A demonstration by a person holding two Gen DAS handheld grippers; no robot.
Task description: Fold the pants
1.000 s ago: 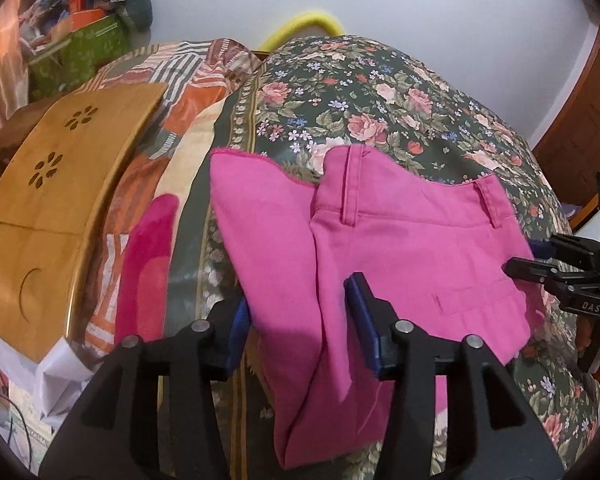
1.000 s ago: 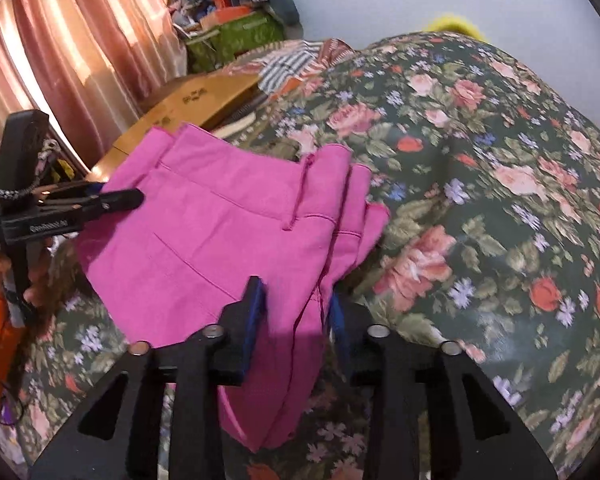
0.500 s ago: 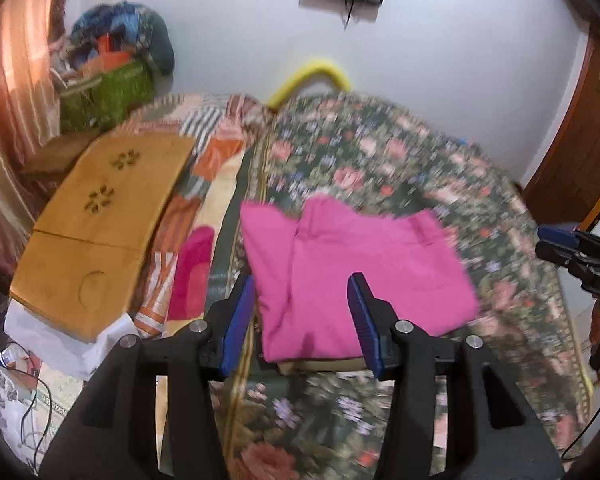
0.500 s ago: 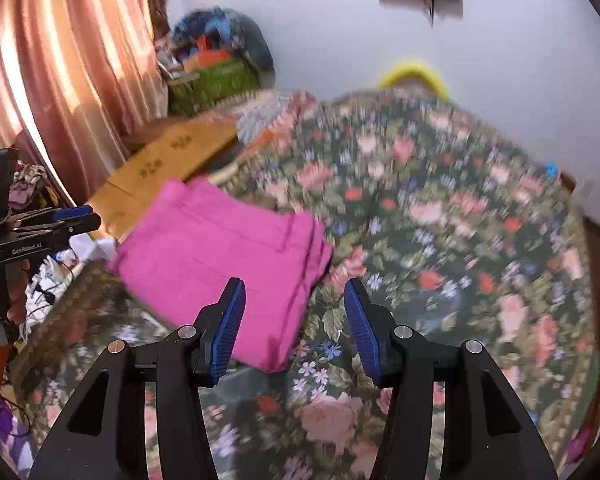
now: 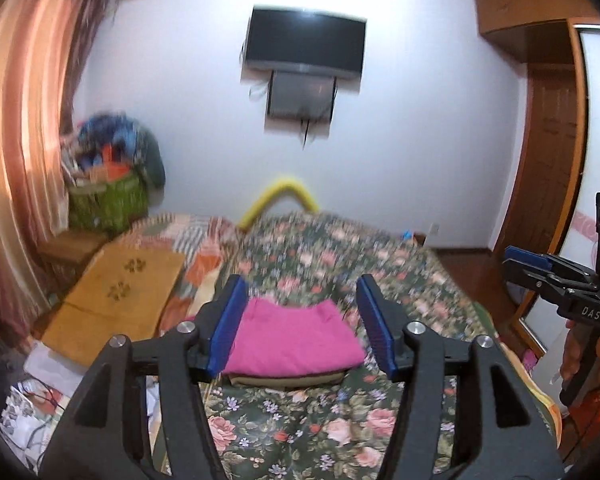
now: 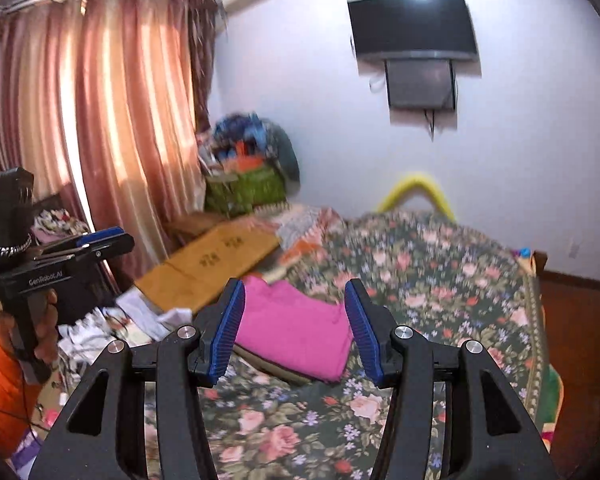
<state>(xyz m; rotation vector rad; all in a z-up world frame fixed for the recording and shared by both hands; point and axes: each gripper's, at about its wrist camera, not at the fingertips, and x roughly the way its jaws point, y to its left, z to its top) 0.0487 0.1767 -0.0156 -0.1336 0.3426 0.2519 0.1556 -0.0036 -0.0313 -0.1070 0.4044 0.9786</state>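
motion blur smears the floral bedspread [image 5: 340, 256] and the basket pile [image 6: 248, 160] beyond recognition.

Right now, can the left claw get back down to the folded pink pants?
Probably yes: the left claw is open and empty, and the folded pink pants lie uncovered on the floral bedspread ahead.

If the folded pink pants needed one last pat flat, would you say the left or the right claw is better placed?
Slightly the left, I'd judge: the pink pants sit squarely between the open left claw, while the right claw sees them offset leftward. Both hover well back.
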